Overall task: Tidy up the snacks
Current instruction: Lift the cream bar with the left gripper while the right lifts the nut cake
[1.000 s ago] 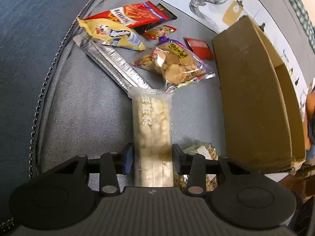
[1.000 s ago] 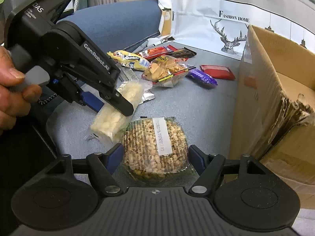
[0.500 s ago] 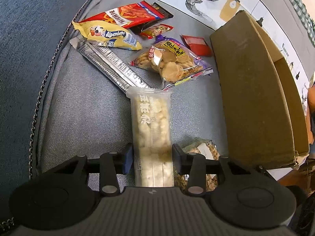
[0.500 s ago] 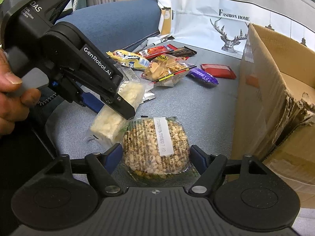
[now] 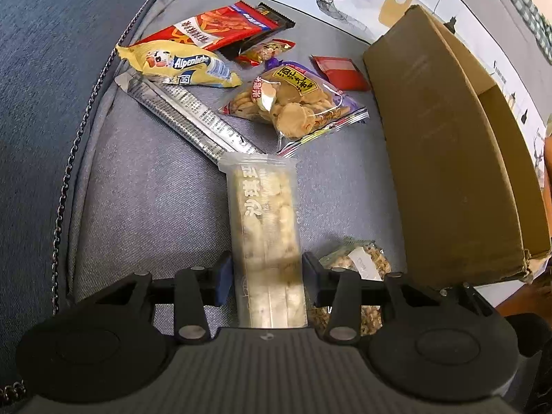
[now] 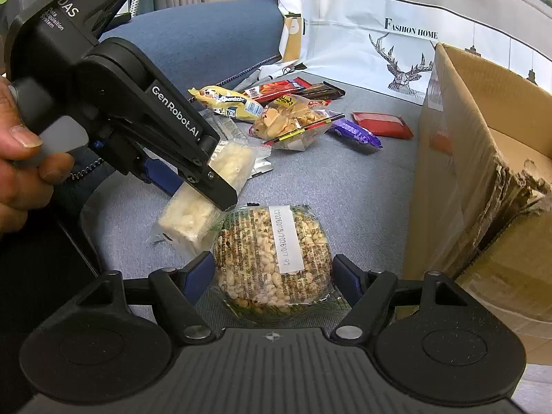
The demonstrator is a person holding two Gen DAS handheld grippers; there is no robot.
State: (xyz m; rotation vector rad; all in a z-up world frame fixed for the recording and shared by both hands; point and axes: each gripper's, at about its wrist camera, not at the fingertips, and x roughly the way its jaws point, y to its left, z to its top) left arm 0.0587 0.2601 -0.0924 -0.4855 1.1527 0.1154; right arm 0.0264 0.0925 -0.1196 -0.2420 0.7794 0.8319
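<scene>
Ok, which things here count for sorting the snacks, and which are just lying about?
Job:
left tongs on the pale puffed bar
right tongs around the round grain cake
loose packets
cardboard box

Lying about:
deer-print cloth
metal chain

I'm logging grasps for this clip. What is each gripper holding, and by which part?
Left gripper: the long puffed-rice bar, across its near end. Right gripper: fingers on both sides of the round puffed-grain cake.
</scene>
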